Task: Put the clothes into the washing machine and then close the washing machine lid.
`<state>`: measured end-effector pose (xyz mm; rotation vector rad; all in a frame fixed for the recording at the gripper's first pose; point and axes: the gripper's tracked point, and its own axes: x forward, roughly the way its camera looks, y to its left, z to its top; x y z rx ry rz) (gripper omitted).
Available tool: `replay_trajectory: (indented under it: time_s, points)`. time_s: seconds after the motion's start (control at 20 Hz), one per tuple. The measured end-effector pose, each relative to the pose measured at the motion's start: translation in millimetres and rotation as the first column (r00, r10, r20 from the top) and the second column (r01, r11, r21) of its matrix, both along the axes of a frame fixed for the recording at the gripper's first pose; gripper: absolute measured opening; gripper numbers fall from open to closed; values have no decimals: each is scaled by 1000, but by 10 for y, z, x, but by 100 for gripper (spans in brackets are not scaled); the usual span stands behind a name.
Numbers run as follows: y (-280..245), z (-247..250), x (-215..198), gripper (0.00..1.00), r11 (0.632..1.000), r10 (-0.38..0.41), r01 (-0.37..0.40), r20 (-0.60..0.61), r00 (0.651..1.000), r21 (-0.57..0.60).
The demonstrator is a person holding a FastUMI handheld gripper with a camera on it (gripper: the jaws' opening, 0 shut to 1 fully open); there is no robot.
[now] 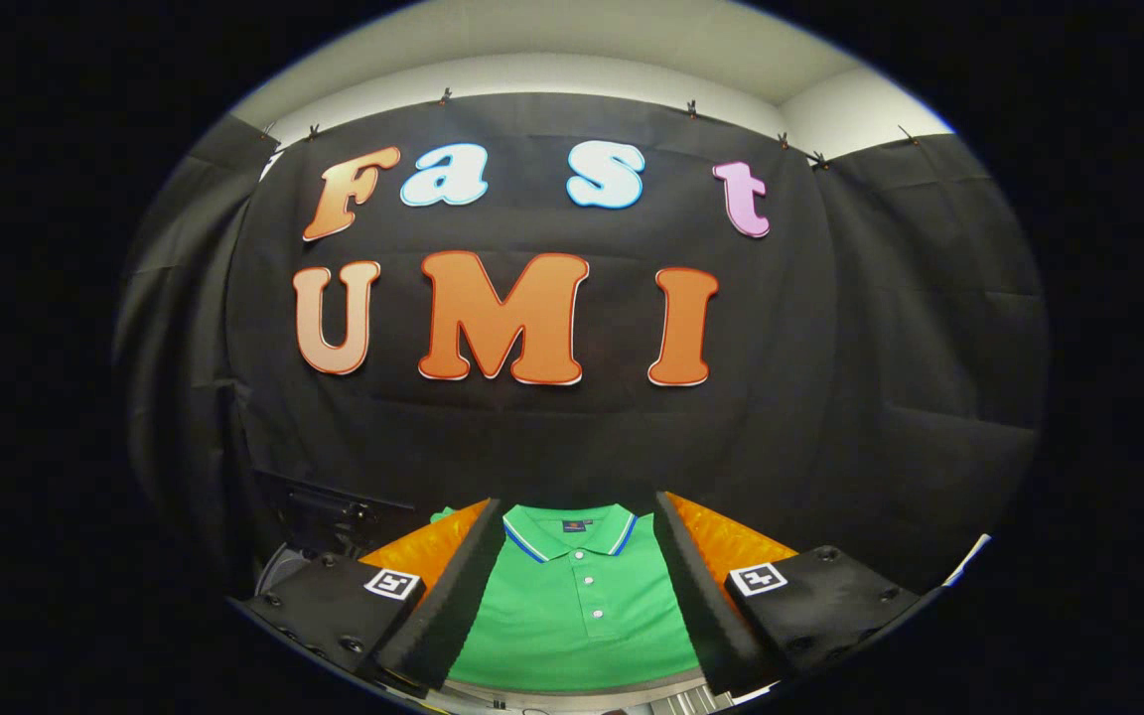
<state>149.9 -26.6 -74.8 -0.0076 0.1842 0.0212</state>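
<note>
Here, the scene as the gripper view gave it:

Shirt: a green polo shirt [577, 616] lay flat, seen in the wide gap between the two fingers, its collar toward twelve o'clock and its body running down toward six.
Collar: folded, edged with a white and blue stripe, with a small dark label inside the neck, too small to read.
Placket: three pale buttons ran in a line below the collar, toward six o'clock.
Surface under shirt: a pale edge [572, 692] showed at six o'clock of the shirt's lower hem; what it belonged to could not be told.
Gripper [572, 586]: the fingers stood wide apart, one at nine o'clock of the shirt and one at three, holding nothing; whether they touched the cloth or hung above it could not be told.
Finger mounts: each dark block behind a finger carried a small square black-and-white marker [392, 583].
Dark object [319, 516]: a black piece of equipment sat at ten o'clock of the shirt, beyond the finger on that side, with a curved pale rim just below it; its nature was unclear.
Booth wall [880, 397]: black cloth hung beyond the shirt at twelve o'clock, clipped along its top edge.
Ceiling [572, 50]: a pale surface ran above the cloth.
</note>
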Motion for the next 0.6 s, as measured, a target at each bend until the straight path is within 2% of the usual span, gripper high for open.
replay_trajectory:
  time_s: [0.35, 0.6]
  points:
    - [-137, -744, 697, 98, 1000, 3, 2, -171, 985, 27]
    - [-182, -1362, 986, 98, 999, 12, 0, -325, 946, 38]
